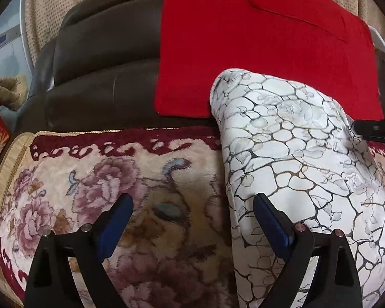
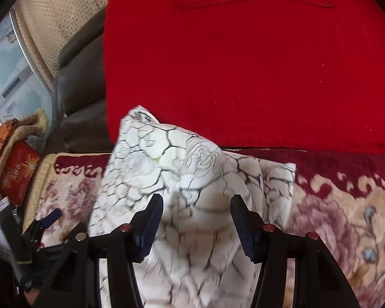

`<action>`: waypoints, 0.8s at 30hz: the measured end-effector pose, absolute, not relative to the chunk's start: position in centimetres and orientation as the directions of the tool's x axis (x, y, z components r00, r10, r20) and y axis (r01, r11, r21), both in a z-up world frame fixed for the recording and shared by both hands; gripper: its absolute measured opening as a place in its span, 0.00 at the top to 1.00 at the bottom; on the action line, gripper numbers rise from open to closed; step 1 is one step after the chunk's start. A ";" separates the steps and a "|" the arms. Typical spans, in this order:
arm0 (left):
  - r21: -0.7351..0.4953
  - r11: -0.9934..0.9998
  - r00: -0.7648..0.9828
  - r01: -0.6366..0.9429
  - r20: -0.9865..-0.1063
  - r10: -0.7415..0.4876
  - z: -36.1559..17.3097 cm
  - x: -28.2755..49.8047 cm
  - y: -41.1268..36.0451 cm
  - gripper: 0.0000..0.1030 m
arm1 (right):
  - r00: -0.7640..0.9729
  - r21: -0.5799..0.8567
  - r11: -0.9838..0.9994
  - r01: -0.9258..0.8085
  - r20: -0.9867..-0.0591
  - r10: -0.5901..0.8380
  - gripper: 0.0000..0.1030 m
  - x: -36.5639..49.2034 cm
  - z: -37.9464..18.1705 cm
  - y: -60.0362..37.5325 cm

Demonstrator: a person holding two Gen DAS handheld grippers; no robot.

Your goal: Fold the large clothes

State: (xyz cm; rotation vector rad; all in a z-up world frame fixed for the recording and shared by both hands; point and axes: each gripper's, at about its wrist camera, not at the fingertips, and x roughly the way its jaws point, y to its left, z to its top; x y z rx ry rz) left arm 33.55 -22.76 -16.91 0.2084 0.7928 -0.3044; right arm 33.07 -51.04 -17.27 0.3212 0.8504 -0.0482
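Left gripper point(image 1: 192, 228) at frame bottom, jaws wide, holding nothing, straddling the edge of the white patterned garment point(image 1: 295, 166). Right gripper point(image 2: 196, 220) likewise spread, empty, over garment mid-frame, prob. lining up a fold grab. Red cloth point(image 2: 243, 77) fills top.

No writing can be read in either view. The red box point(image 2: 18, 174) at the far left carries a gold starburst and some gold marks, too small and blurred to make out. The pale appliance point(image 2: 10, 77) behind it bears faint, illegible lettering.
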 end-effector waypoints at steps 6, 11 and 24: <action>0.113 0.925 0.671 0.363 -0.720 -0.175 -17.3 33.4 -23.6 0.08 | 0.567 0.264 0.940 0.216 -0.817 0.100 0.43 35.5 -22.3 -52.0; 0.097 0.931 0.665 0.352 -0.725 -0.177 -17.2 33.5 -23.3 0.08 | 0.609 0.280 0.938 0.205 -0.787 0.102 0.43 33.3 -20.0 -51.9; 0.101 0.930 0.669 0.352 -0.722 -0.175 -16.8 33.1 -23.5 0.08 | 0.645 0.349 0.931 0.104 -0.736 0.204 0.43 24.9 -17.8 -48.0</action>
